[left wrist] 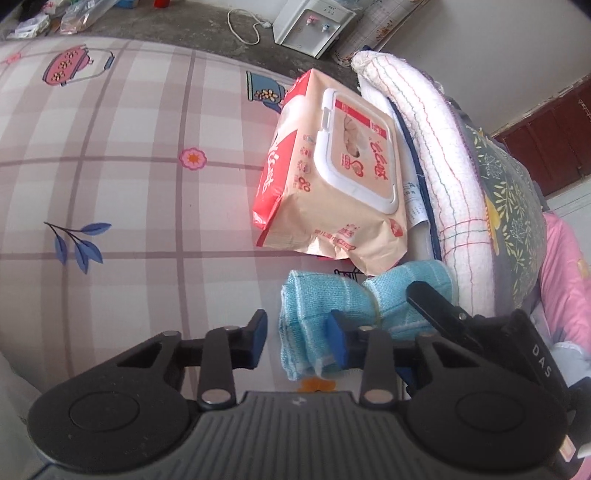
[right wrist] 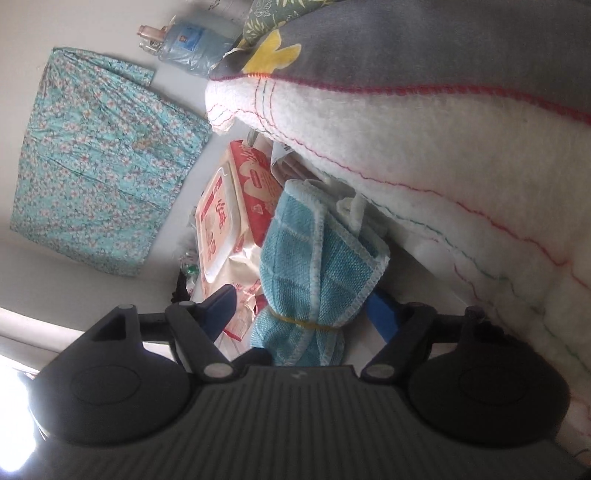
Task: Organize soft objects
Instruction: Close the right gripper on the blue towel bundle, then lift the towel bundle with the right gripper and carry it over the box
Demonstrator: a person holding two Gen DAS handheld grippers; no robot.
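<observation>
A light blue towel bundle (left wrist: 332,299) tied with a yellow rubber band lies on the plaid sheet (left wrist: 129,184), below a peach wet-wipes pack (left wrist: 332,177). My left gripper (left wrist: 299,338) is open, its right pad over the towel's near edge, holding nothing. In the right wrist view the same blue towel (right wrist: 317,266) sits between the open fingers of my right gripper (right wrist: 303,306), with gaps at both pads. The wipes pack (right wrist: 236,206) lies behind it. The right gripper's black body (left wrist: 461,325) reaches onto the towel in the left wrist view.
A folded white blanket (left wrist: 443,158) with coloured stitching and a grey floral pillow (left wrist: 513,199) are stacked to the right. The blanket (right wrist: 443,155) fills the right wrist view. A white water dispenser (left wrist: 314,26) stands on the floor beyond the bed. A teal floral cloth (right wrist: 99,166) hangs on the wall.
</observation>
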